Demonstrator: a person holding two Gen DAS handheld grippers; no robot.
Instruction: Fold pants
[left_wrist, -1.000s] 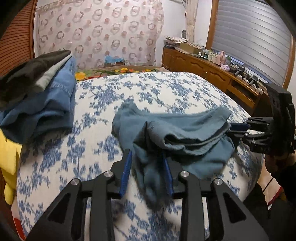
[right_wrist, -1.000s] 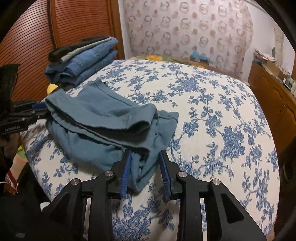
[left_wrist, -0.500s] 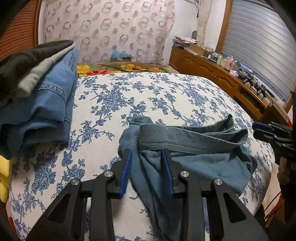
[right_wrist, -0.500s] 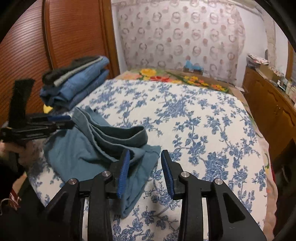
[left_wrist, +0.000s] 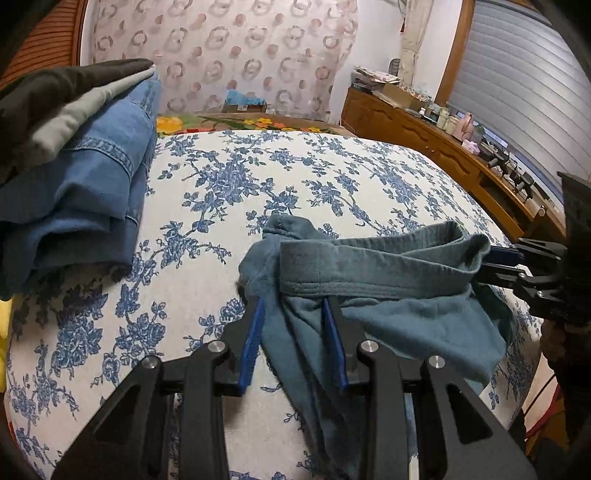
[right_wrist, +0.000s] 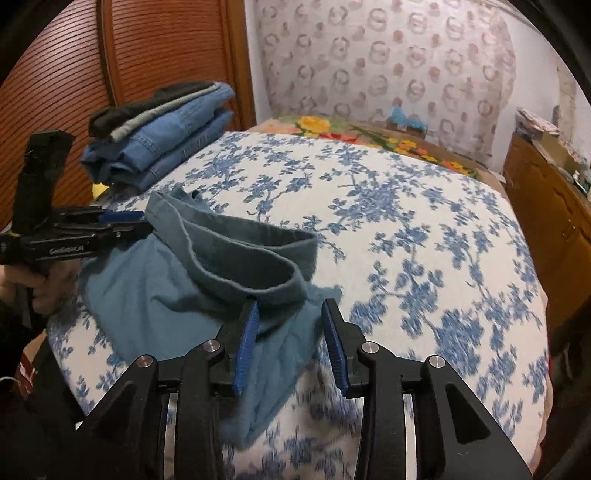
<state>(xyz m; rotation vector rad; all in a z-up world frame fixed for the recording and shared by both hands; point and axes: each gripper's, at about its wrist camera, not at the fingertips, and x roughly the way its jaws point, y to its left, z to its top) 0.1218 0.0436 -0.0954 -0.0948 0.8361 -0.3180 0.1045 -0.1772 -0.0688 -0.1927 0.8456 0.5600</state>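
Note:
Teal pants (left_wrist: 388, 266) lie near the front edge of a bed with a blue flowered sheet (left_wrist: 258, 177). Their waistband is raised and stretched between my two grippers. My left gripper (left_wrist: 291, 301) is shut on a bunch of cloth just under the band's left end; in the right wrist view the left gripper (right_wrist: 146, 221) bites the band's far corner. My right gripper (right_wrist: 290, 306) is shut on the other end of the pants (right_wrist: 207, 258), cloth filling the gap between its blue pads. In the left wrist view the right gripper (left_wrist: 487, 258) meets the band's end. A pant leg hangs over the bed's edge.
A stack of folded jeans and dark clothes (left_wrist: 74, 184) sits on the bed's left side, also the stack (right_wrist: 159, 140) by the ribbed wooden doors (right_wrist: 147, 55). A wooden sideboard (left_wrist: 424, 136) with small items runs along the right. A hand (right_wrist: 40, 288) holds the left gripper.
The pants went from a flat folded heap to a raised waistband stretched between the grippers. The left gripper shifted toward the jeans stack; the right one drew away and back to the band's end.

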